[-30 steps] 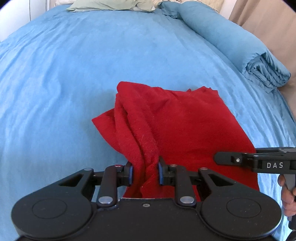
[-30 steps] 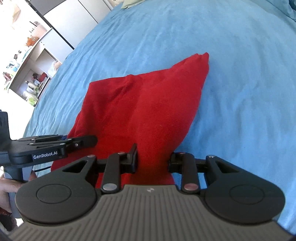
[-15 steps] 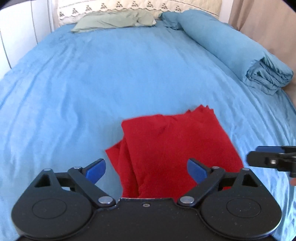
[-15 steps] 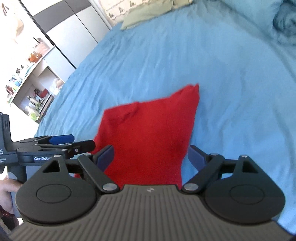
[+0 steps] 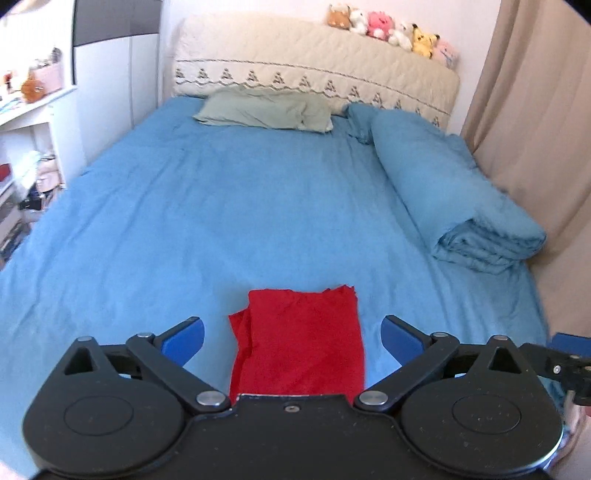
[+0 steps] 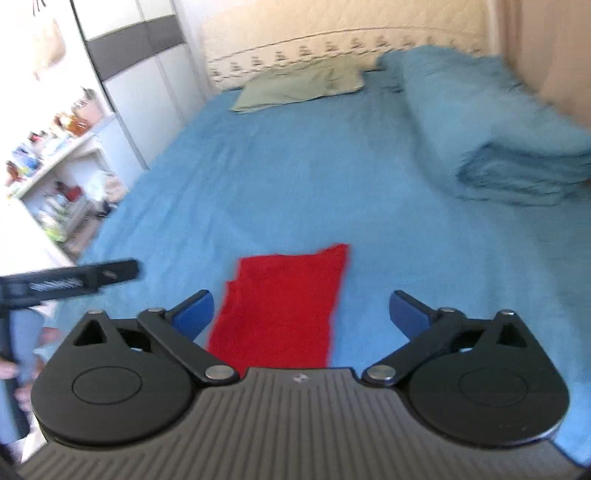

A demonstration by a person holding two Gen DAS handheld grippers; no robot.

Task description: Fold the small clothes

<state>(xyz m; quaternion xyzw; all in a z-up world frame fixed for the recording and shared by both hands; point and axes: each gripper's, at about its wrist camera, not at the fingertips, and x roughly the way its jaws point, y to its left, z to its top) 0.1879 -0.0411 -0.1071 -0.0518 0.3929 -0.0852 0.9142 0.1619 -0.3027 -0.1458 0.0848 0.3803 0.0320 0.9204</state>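
A red cloth [image 5: 299,339] lies folded into a narrow rectangle on the blue bed sheet [image 5: 221,221], near the bed's front edge. It also shows in the right wrist view [image 6: 280,306]. My left gripper [image 5: 291,338] is open and empty, held above and behind the cloth. My right gripper [image 6: 301,310] is open and empty, also raised behind the cloth. The right gripper shows at the right edge of the left wrist view [image 5: 569,363]. The left gripper shows at the left of the right wrist view [image 6: 70,280].
A folded blue duvet [image 5: 454,199] lies along the bed's right side. A green pillow [image 5: 266,110] and a beige headboard [image 5: 314,70] with plush toys [image 5: 395,29] are at the far end. White shelves [image 5: 22,147] stand left, a curtain [image 5: 539,110] right.
Both grippers let go of the red cloth, opened wide and pulled back and up. The cloth now lies flat and folded on the bed.
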